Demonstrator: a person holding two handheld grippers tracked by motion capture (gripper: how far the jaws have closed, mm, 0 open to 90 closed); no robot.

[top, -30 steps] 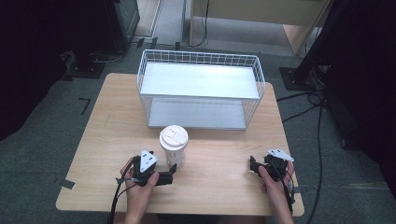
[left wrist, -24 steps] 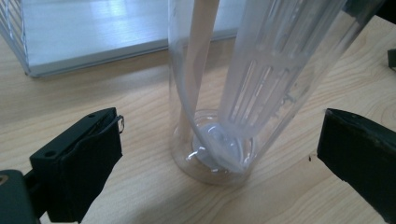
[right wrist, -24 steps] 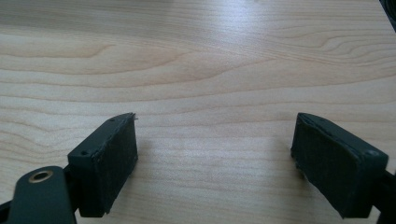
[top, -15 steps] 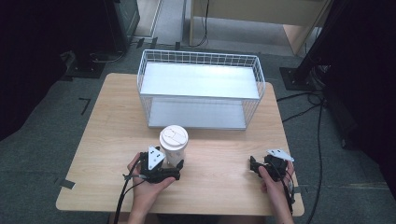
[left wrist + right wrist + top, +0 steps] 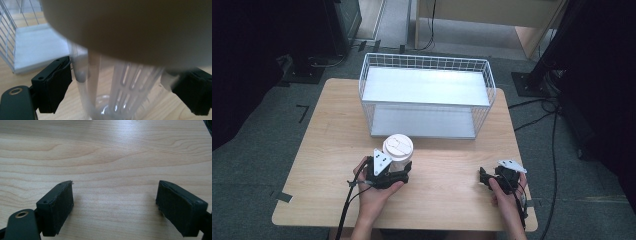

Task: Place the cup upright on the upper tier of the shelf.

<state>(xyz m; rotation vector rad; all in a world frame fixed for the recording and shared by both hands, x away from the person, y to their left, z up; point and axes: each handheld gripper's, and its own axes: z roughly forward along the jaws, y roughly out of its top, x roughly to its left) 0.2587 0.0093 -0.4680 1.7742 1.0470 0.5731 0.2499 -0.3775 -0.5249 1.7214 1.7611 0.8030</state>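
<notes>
Fingers, left gripper (image 5: 125, 87): standing apart on either side of a clear cup (image 5: 117, 95), one black finger (image 5: 53, 83) just beside its wall, the other blurred at the far side; whether they are pressing the wall yet I cannot tell.
Fingers, right gripper (image 5: 115, 205): spread wide with nothing between them, hanging low over bare wood.
Table (image 5: 332, 130): carrying everything; both grippers are sitting near the person's edge, well apart from each other.
Wire basket (image 5: 427, 100): standing beyond the left fingers, with an upper and a lower white shelf, both bare.
Cup (image 5: 398, 152): standing upright on the table between the left fingers, its white lid (image 5: 398, 145) on top, just short of the basket's front.
Done, as I judge it: the left gripper (image 5: 387, 172) is bracketing the cup.
Left to do, as I judge it: closing firmly, lifting, and probably setting the cup in the basket; the right gripper (image 5: 502, 177) is idling.
</notes>
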